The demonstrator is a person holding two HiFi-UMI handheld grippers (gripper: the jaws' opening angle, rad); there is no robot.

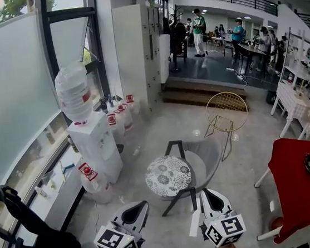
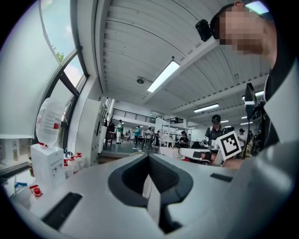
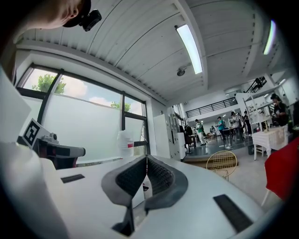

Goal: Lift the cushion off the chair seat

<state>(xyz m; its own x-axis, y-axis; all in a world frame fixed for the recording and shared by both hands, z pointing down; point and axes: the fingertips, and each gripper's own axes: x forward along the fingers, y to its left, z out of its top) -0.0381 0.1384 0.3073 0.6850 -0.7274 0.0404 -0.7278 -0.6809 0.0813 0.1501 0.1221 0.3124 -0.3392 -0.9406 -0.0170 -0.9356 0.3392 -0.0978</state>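
Note:
A round cushion (image 1: 168, 175) with a black-and-white flower pattern lies on the front of a grey chair seat (image 1: 206, 156) with black legs, in the middle of the head view. My left gripper (image 1: 137, 208) is shut and empty, just below and left of the cushion, apart from it. Near the chair's front leg, my right gripper (image 1: 208, 194) is also shut and holds nothing. The left gripper (image 2: 148, 157) and the right gripper (image 3: 146, 158) each show jaws meeting at the tips in their own views, pointing level. Their bodies hide the cushion in both views.
A white water dispenser (image 1: 92, 139) with a bottle on top stands to the left, with several water jugs (image 1: 121, 114) on the floor by it. A gold wire chair (image 1: 226, 112) stands behind the grey chair. A red-covered table (image 1: 297, 184) is at the right. People stand far back.

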